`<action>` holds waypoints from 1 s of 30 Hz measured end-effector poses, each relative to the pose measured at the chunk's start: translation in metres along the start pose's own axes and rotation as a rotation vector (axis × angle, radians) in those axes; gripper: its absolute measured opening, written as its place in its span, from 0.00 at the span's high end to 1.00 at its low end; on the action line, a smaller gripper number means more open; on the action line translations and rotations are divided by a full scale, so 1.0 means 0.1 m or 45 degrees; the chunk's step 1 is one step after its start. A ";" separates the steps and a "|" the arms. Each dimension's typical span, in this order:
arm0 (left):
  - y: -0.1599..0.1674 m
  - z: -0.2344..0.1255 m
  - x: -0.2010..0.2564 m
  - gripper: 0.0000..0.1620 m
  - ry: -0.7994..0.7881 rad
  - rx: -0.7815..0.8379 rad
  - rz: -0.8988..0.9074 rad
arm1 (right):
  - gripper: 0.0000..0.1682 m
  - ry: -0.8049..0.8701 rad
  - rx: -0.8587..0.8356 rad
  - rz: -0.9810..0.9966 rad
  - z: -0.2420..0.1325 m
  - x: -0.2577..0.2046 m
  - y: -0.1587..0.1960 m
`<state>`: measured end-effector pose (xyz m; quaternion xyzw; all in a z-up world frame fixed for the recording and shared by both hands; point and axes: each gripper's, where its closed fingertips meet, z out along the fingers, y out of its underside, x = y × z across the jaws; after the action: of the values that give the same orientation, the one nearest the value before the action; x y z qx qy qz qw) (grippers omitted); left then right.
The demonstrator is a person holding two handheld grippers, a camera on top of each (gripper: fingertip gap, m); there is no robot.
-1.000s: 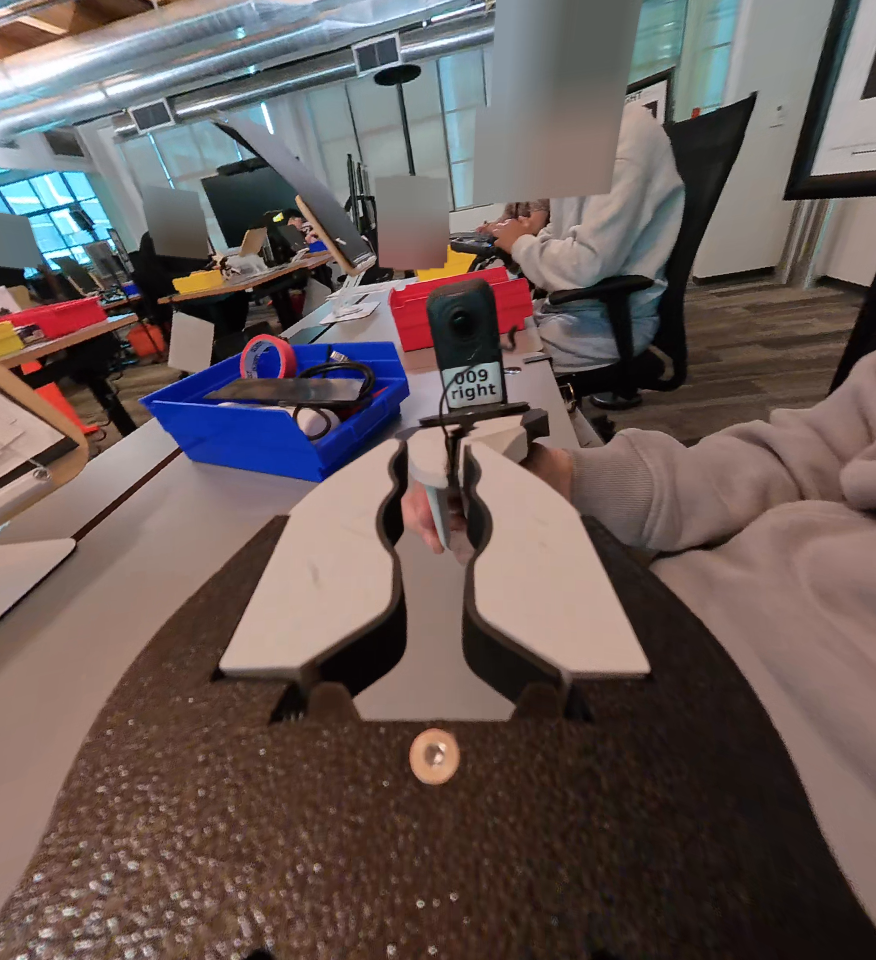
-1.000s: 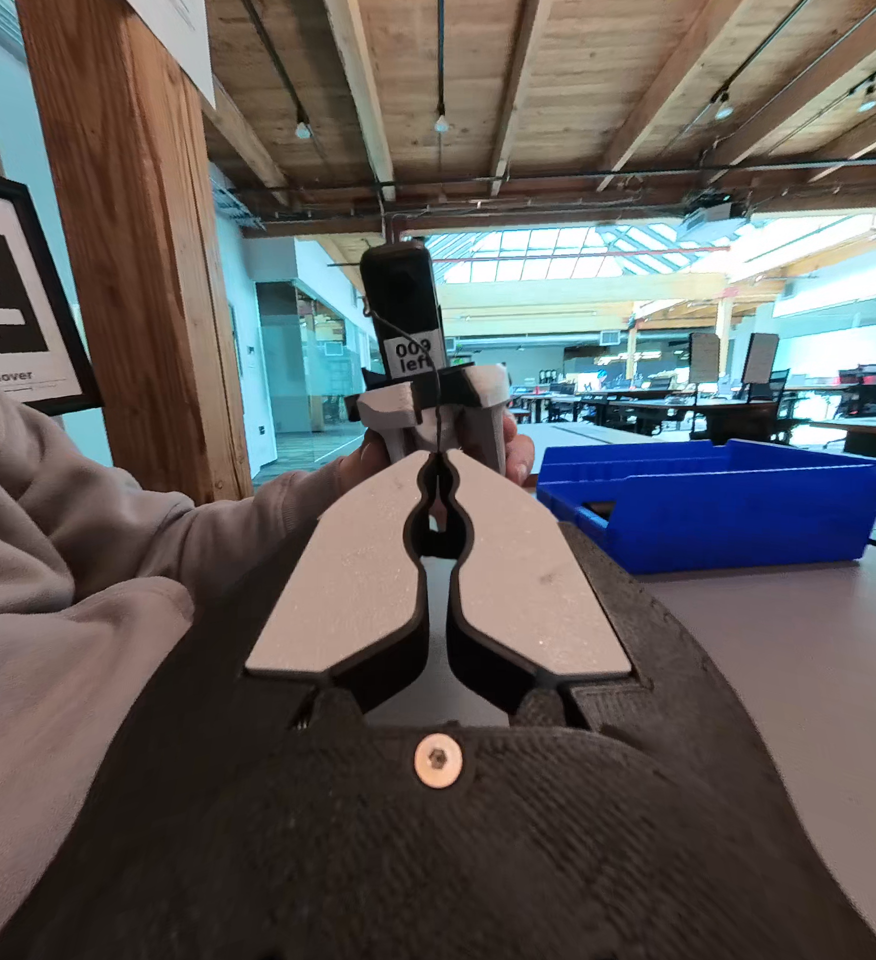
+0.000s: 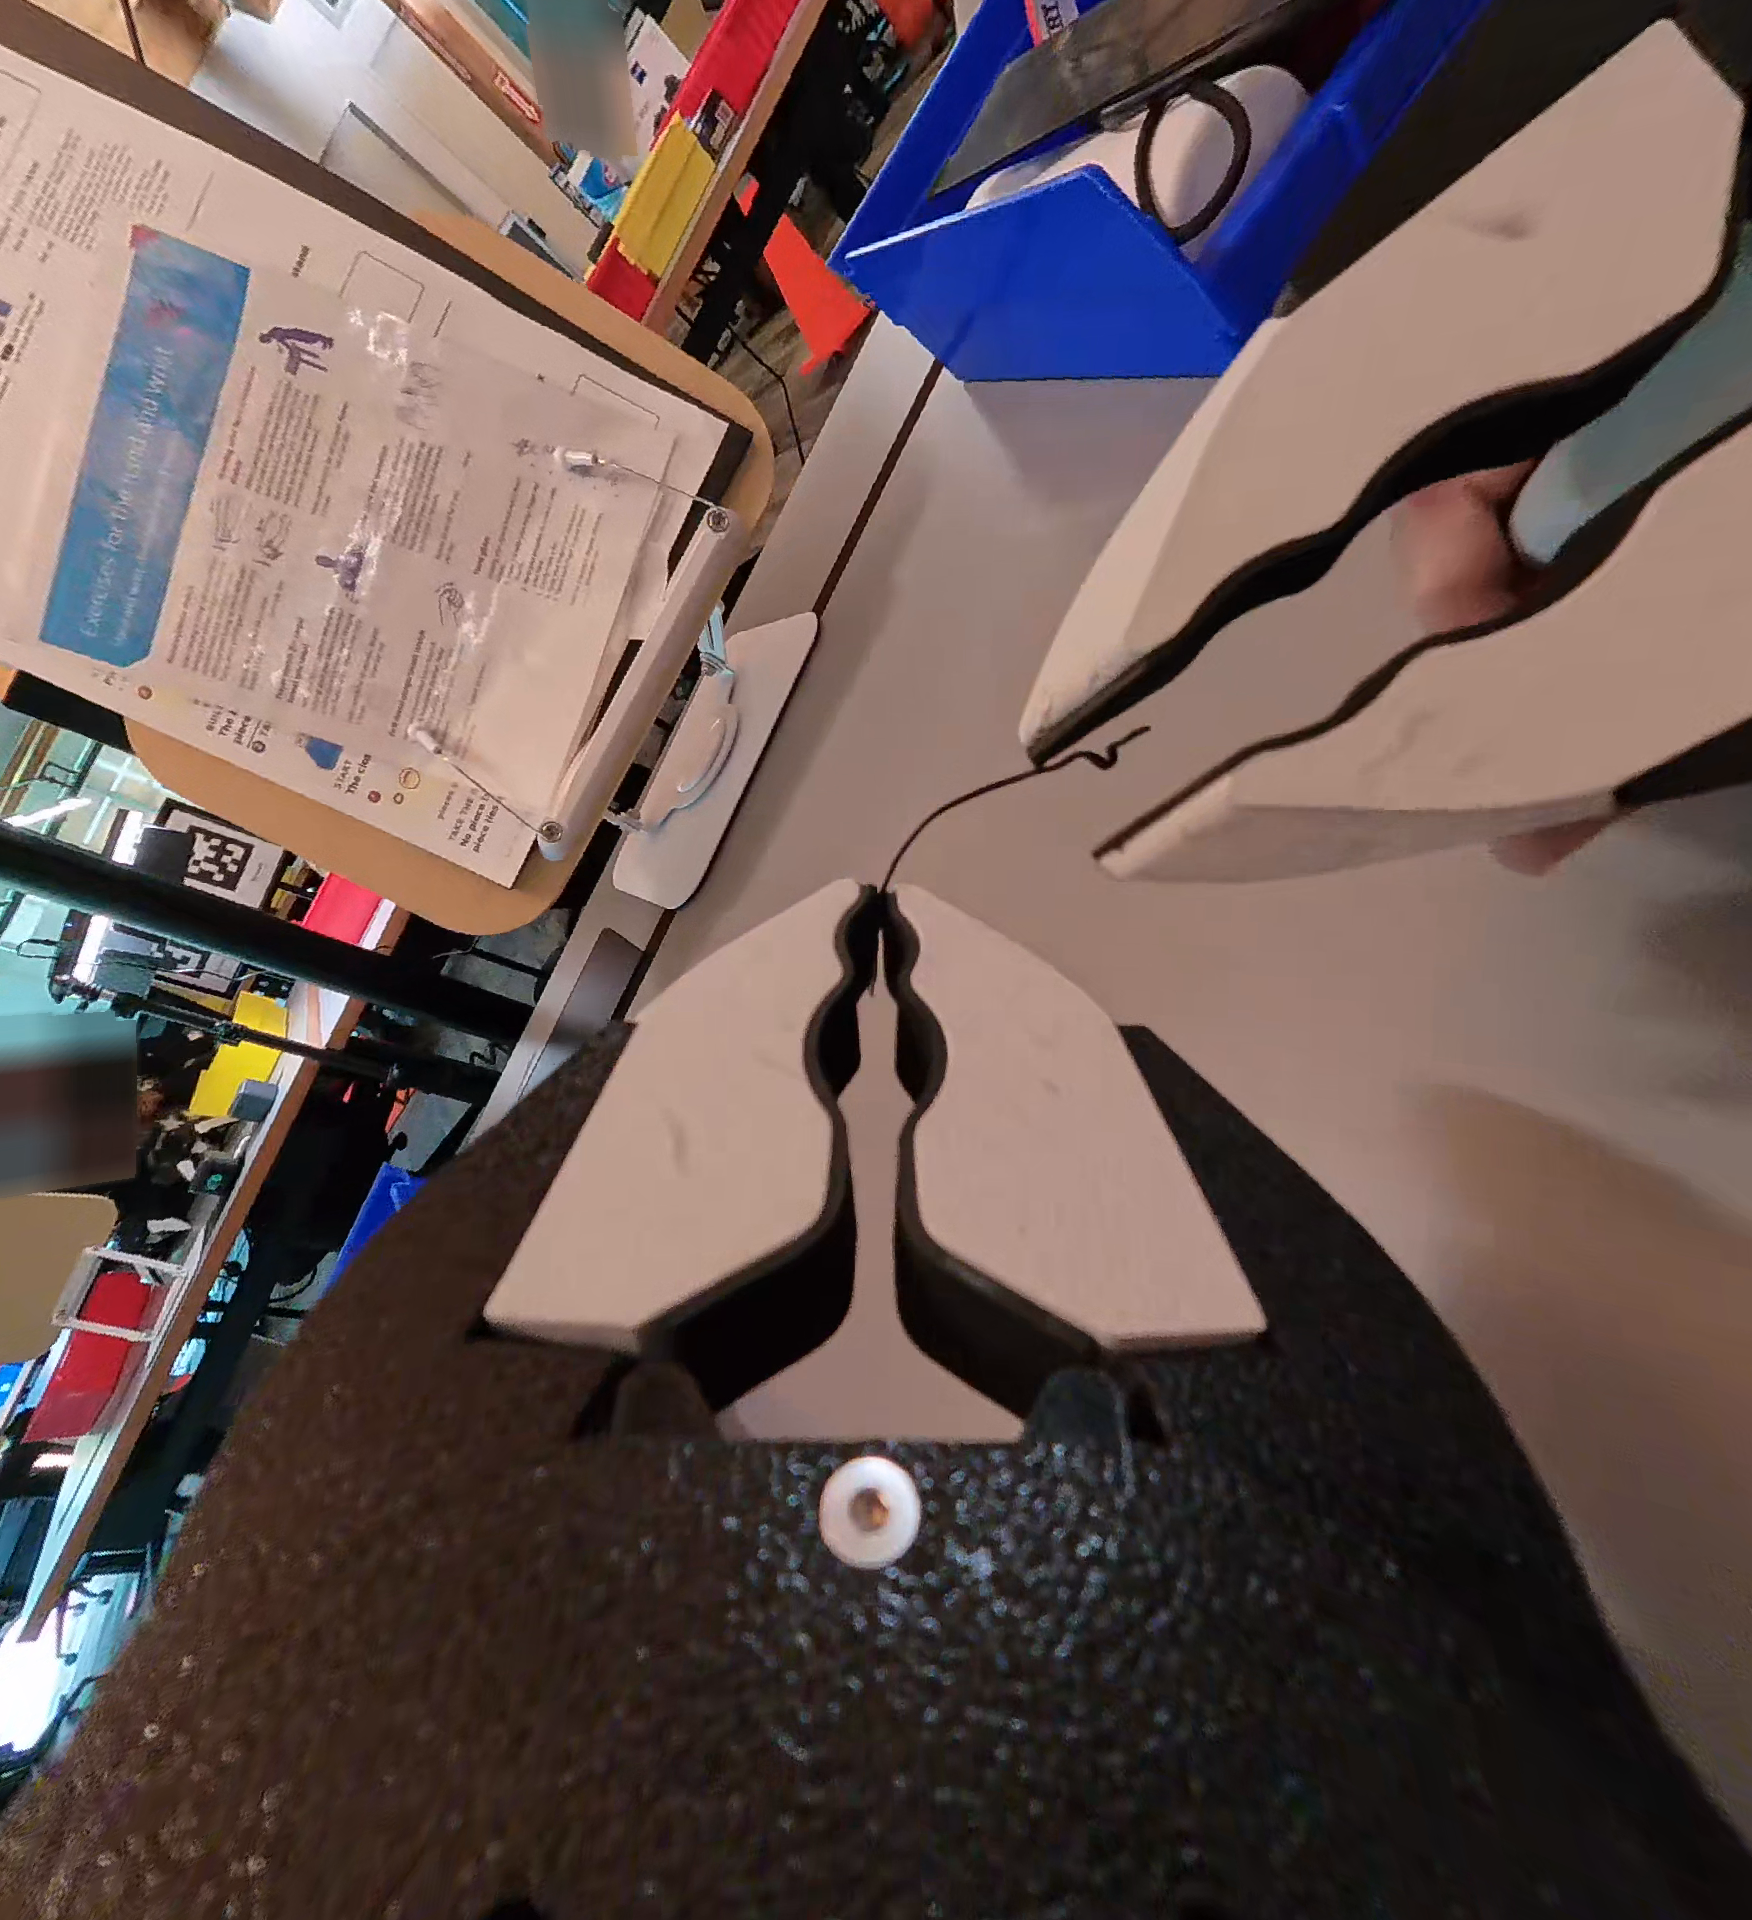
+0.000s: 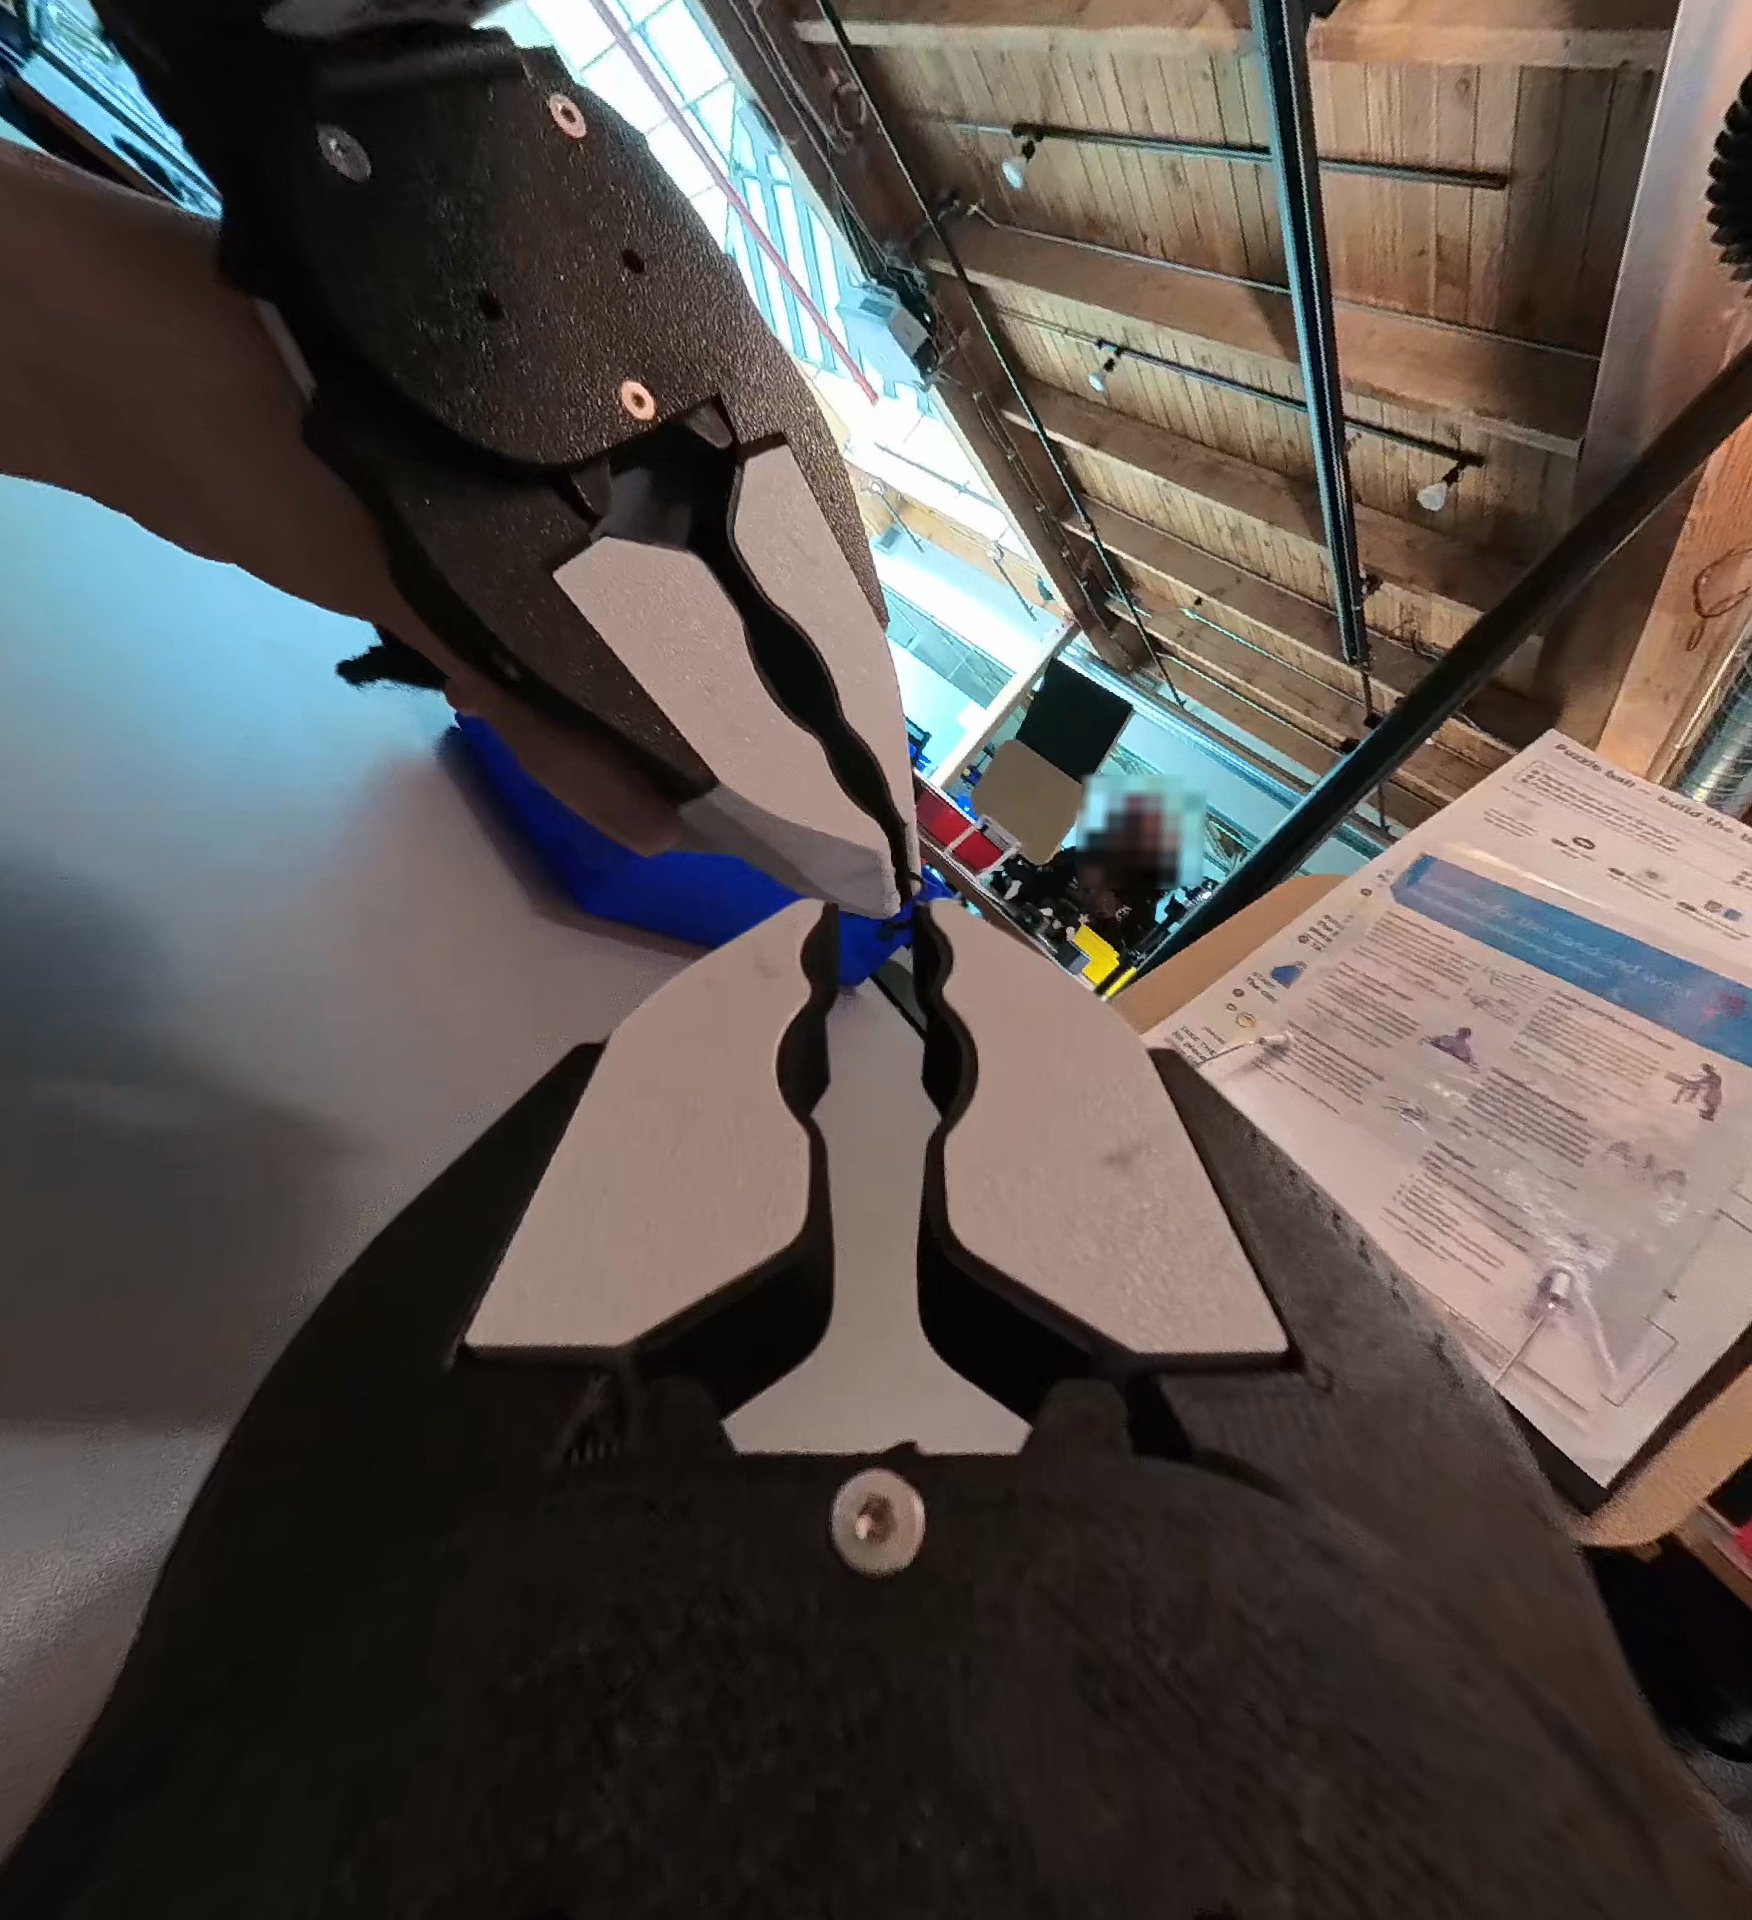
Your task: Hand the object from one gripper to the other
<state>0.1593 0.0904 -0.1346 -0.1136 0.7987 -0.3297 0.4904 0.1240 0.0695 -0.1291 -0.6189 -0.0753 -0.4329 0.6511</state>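
Note:
The object is a thin black wire. My left gripper is shut on its lower end, and the wire curves up and to the right, over the grey table. Its hooked free end lies at the fingertips of my right gripper, which comes in from the upper right with its jaws a little apart. In the right wrist view my right gripper is narrowly open, and the shut left gripper points down into its tips from the upper left. Only a small dark bit of the wire shows there.
A blue bin holding a white item and a black loop stands on the table behind the grippers; it also shows in the right wrist view. A tan stand with printed sheets is close on the left, and shows in the right wrist view.
Both grippers have tilted over and come tip to tip. The left gripper, open before, is now shut on the wire. The right gripper, shut before, now has its jaws apart.

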 end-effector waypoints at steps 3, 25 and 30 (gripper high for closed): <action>0.02 0.00 -0.01 1.00 -0.003 -0.006 -0.009 | 0.96 0.016 0.000 -0.007 0.00 0.02 0.00; -0.26 -0.09 -0.10 0.82 -0.225 0.317 0.297 | 0.98 0.092 0.238 0.916 -0.15 0.53 -0.03; -0.33 -0.17 -0.16 0.82 -0.601 0.388 0.702 | 0.98 0.009 0.345 1.189 -0.18 0.57 -0.05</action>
<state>0.1481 0.0805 -0.0974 0.1066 0.6065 -0.2653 0.7419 0.1476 0.0282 -0.0934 -0.4947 0.1572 -0.0829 0.8507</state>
